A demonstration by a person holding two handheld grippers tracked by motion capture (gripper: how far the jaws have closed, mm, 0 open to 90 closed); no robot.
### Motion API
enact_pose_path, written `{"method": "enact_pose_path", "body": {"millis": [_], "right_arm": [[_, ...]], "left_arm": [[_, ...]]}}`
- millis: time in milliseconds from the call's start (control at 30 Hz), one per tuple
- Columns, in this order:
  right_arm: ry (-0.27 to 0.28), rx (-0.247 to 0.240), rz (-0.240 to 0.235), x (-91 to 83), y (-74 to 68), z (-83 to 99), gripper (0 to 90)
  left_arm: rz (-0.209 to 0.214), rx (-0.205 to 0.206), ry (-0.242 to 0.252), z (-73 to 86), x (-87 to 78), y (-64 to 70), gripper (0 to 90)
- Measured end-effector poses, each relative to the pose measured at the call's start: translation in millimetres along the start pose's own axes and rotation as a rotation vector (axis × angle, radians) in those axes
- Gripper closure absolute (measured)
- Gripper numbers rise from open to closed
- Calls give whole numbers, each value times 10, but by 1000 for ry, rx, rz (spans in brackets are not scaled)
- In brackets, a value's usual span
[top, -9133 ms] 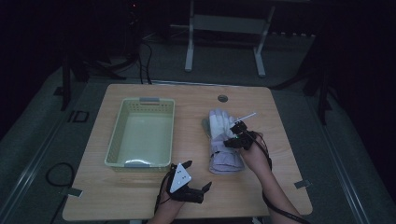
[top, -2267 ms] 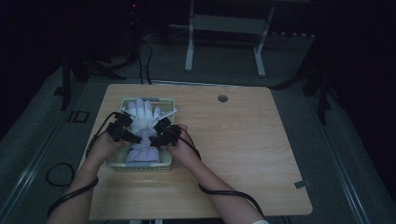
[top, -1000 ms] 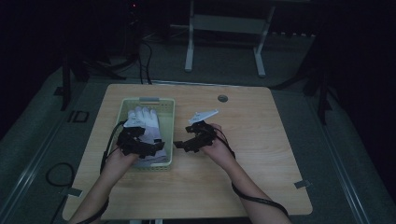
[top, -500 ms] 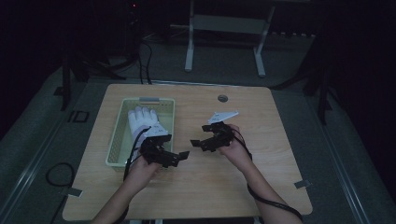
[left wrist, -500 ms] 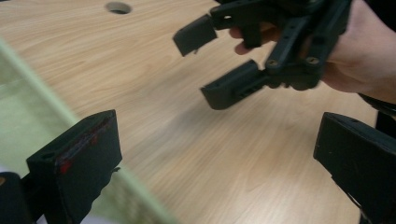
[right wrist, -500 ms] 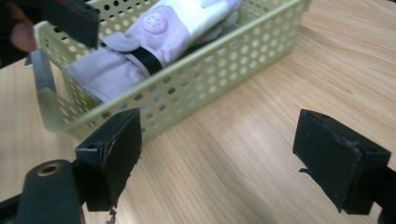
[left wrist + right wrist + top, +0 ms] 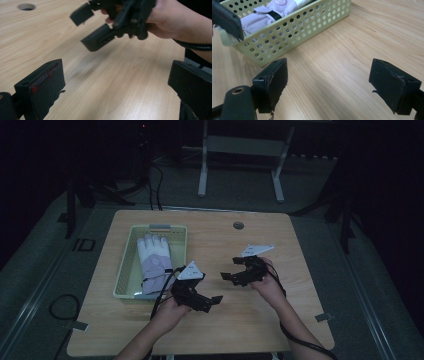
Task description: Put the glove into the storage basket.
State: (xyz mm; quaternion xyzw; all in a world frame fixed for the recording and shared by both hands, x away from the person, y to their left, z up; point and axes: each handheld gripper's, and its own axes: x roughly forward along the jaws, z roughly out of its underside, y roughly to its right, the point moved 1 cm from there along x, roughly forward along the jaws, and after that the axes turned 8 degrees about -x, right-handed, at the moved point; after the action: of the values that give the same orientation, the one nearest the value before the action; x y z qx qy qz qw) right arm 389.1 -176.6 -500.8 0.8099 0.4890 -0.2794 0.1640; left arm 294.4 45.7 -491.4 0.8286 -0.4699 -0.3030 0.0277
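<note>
A white and lilac glove (image 7: 154, 261) lies flat inside the pale green perforated basket (image 7: 128, 270) on the left half of the table; its cuff end shows through the basket (image 7: 294, 25) wall in the right gripper view as glove (image 7: 259, 17). My left gripper (image 7: 212, 301) hovers over bare wood just right of the basket, jaws wide open and empty. My right gripper (image 7: 227, 275) is at table centre, open and empty, pointing left toward the basket. In the left gripper view the right gripper (image 7: 92, 28) hangs above the tabletop, held by a hand (image 7: 170, 20).
A round cable hole (image 7: 238, 225) sits near the table's far edge. Bare wooden tabletop (image 7: 280, 320) lies to the right and front. Beyond the table stand a metal frame (image 7: 240, 150) and cables on the dark floor.
Both grippers have drawn back from the basket toward the table's middle and front, empty, leaving the glove lying in the basket. Earlier the glove lay on the table's right side.
</note>
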Motion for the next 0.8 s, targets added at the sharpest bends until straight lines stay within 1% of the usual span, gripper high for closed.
{"method": "enact_pose_path", "body": {"millis": [33, 100, 233, 267, 333, 367, 400, 433, 500, 600, 667, 700, 733, 800], "right_arm": [[3, -1, 1, -16, 5, 28, 153], [4, 4, 2, -47, 16, 113, 149], [-10, 3, 5, -79, 22, 246, 145], [-12, 10, 5, -89, 21, 278, 145], [-14, 12, 13, -110, 22, 344, 146], [-5, 9, 14, -126, 19, 375, 146], [6, 1, 20, -142, 16, 409, 146], [4, -5, 25, -155, 18, 443, 146], [-6, -1, 26, -178, 26, 515, 145], [-21, 15, 29, -208, 32, 622, 145], [-29, 23, 27, -229, 32, 688, 145], [-29, 22, 25, -237, 36, 717, 145], [-32, 32, 26, -250, 42, 743, 144], [-22, 48, 31, -288, 55, 792, 145]], "left_arm": [[15, 8, -2, 16, 53, 44, 11], [35, 17, -11, 34, 110, 89, 11], [41, 56, -43, 92, 234, 154, 11], [46, 54, -44, 113, 270, 165, 11], [74, 37, -49, 153, 336, 172, 11], [76, 31, -58, 172, 371, 178, 11], [74, 37, -69, 192, 404, 181, 11], [73, 44, -68, 214, 437, 189, 11], [83, 42, -79, 256, 500, 202, 11], [99, 42, -83, 313, 580, 217, 11], [99, 40, -87, 346, 626, 224, 11], [101, 37, -89, 361, 647, 225, 11], [105, 36, -92, 376, 668, 226, 11], [104, 44, -93, 408, 703, 230, 11]]}}
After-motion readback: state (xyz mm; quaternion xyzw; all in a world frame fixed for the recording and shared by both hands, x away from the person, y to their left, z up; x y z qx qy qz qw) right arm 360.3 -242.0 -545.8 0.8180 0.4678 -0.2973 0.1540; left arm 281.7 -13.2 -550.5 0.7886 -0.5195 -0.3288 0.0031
